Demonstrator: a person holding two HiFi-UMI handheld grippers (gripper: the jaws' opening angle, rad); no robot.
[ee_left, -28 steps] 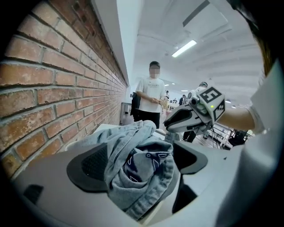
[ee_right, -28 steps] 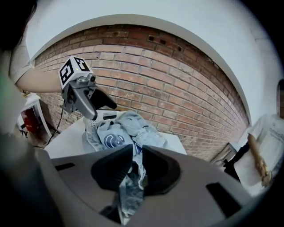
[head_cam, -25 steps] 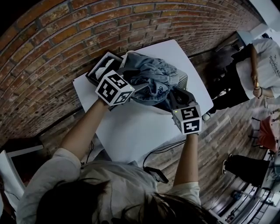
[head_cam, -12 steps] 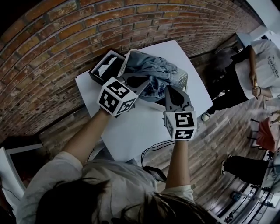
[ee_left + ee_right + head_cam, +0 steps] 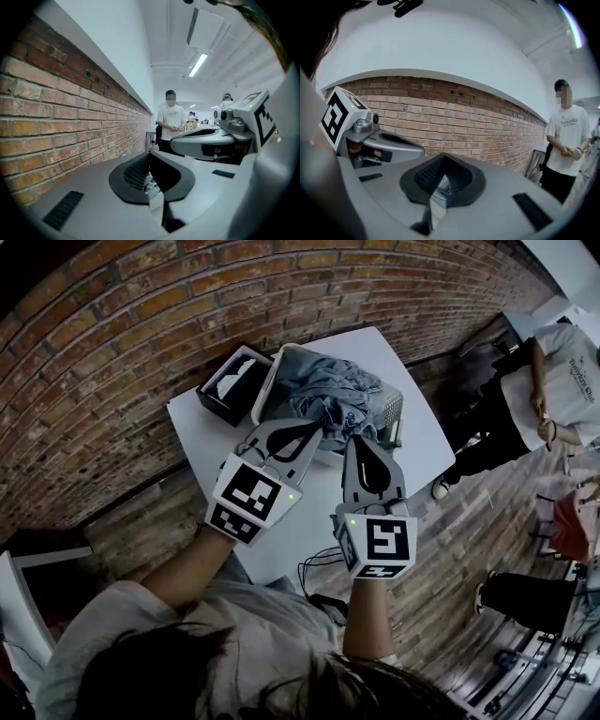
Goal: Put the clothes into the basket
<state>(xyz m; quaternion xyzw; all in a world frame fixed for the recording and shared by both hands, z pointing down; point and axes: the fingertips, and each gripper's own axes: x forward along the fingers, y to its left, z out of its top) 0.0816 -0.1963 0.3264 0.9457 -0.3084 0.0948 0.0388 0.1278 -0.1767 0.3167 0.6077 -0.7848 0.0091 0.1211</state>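
At 12 o'clock, blue denim clothes (image 5: 323, 385) fill the white perforated basket (image 5: 390, 411); left gripper (image 5: 317, 423) and right gripper (image 5: 359, 442) just backed off, jaws together, empty. Looks done.

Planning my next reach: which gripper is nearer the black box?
Left. The left gripper is right of the box; the right gripper is farther right, at the basket.

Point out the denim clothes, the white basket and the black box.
denim clothes (image 5: 323, 390): head view, on the crumpled top fold.
white basket (image 5: 390, 412): head view, on its perforated right wall.
black box (image 5: 214, 405): head view, on its dark near wall.
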